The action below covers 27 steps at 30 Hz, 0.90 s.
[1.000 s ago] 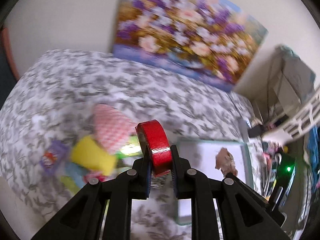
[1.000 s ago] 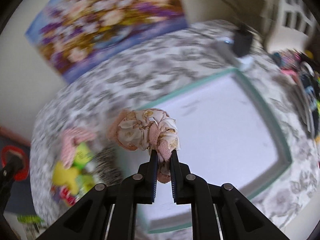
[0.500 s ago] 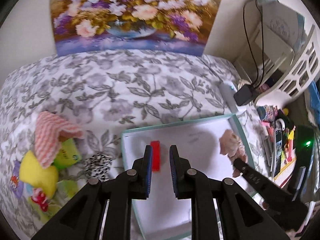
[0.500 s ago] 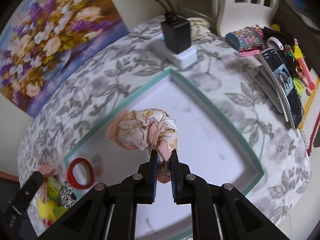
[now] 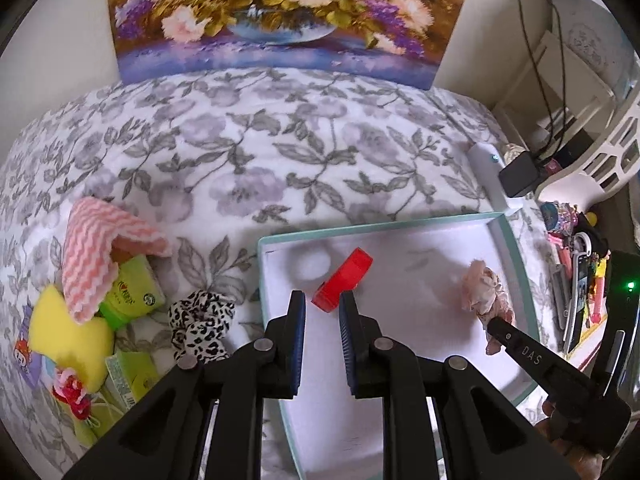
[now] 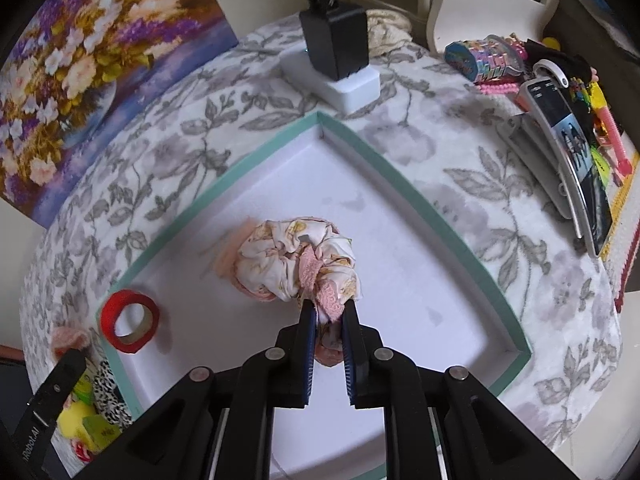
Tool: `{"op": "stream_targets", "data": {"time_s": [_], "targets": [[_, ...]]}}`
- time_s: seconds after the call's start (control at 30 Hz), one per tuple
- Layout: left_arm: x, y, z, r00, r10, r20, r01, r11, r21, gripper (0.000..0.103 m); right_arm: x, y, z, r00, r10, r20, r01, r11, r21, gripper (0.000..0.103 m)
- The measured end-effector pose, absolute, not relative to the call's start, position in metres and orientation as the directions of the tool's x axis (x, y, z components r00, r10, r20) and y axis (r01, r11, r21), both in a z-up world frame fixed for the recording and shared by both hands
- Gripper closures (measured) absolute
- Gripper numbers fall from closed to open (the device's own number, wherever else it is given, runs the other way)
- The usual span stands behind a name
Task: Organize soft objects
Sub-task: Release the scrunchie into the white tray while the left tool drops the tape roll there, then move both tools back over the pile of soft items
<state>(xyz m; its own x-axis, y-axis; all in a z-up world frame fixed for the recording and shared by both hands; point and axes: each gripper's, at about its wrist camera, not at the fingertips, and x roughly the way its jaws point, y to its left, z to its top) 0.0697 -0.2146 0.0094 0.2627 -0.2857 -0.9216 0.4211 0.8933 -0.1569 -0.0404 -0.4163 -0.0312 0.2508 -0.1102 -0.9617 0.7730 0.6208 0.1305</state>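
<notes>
A white tray with a teal rim (image 5: 380, 232) lies on the flowered cloth. A red tape roll (image 5: 344, 276) rests tilted on the tray floor near its left corner (image 6: 128, 322), free of any gripper. Just above and short of the tape hangs my left gripper (image 5: 323, 300), its jaws nearly together with nothing between them. A pink floral scrunchie (image 6: 296, 260) sits in the middle of the tray, and my right gripper (image 6: 329, 312) is shut on its near edge. In the left wrist view the scrunchie (image 5: 480, 292) shows at the tray's right side.
Left of the tray lies a pile: a pink zigzag cloth (image 5: 100, 248), a yellow sponge (image 5: 68, 328), green packs (image 5: 132, 292) and a leopard scrunchie (image 5: 200, 320). A power strip with a black adapter (image 6: 336, 52) sits behind the tray. A phone (image 6: 568, 152) and small clutter line the right edge.
The left gripper swung from the pile to over the tray; the red tape left its jaws and now lies in the tray. The right gripper lowered the floral scrunchie onto the tray floor.
</notes>
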Motion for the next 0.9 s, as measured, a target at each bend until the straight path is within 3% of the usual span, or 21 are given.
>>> {"op": "stream_targets", "data": {"time_s": [0.27,0.43,0.57,0.67,0.73,0.77,0.83,0.9], "targets": [[0.075,-0.202,0.002,0.244,-0.284,-0.927,0.382,0.907,-0.177,0.086,-0.038,-0.412,-0.033,0.236,-0.1,-0.966,0.756,0.643,0.118,0.086],[0.078,-0.195,0.0,0.233,-0.288,-0.929,0.358,0.914,-0.193,0.086,-0.035,-0.408,-0.027,0.241,-0.105,-0.965,0.744,0.658,0.114,0.051],[0.079,-0.193,-0.003,0.224,-0.282,-0.933,0.349,0.917,-0.193,0.085,-0.033,-0.405,-0.022,0.244,-0.12,-0.962,0.737,0.668,0.103,0.043],[0.08,-0.193,-0.004,0.22,-0.275,-0.936,0.346,0.919,-0.189,0.074,-0.032,-0.403,-0.022,0.24,-0.127,-0.962,0.738,0.668,0.096,0.035],[0.081,-0.193,-0.006,0.216,-0.268,-0.939,0.343,0.921,-0.184,0.055,-0.032,-0.404,-0.023,0.232,-0.128,-0.964,0.739,0.668,0.09,0.025],[0.082,-0.192,-0.007,0.214,-0.265,-0.94,0.338,0.923,-0.183,0.052,-0.032,-0.404,-0.024,0.231,-0.127,-0.965,0.739,0.668,0.089,0.022],[0.083,-0.191,-0.009,0.21,-0.259,-0.943,0.325,0.928,-0.182,0.049,-0.032,-0.403,-0.026,0.229,-0.125,-0.965,0.738,0.669,0.088,0.006],[0.085,-0.189,-0.012,0.203,-0.253,-0.946,0.313,0.932,-0.183,0.046,-0.032,-0.403,-0.027,0.226,-0.131,-0.965,0.737,0.671,0.081,0.0]]}}
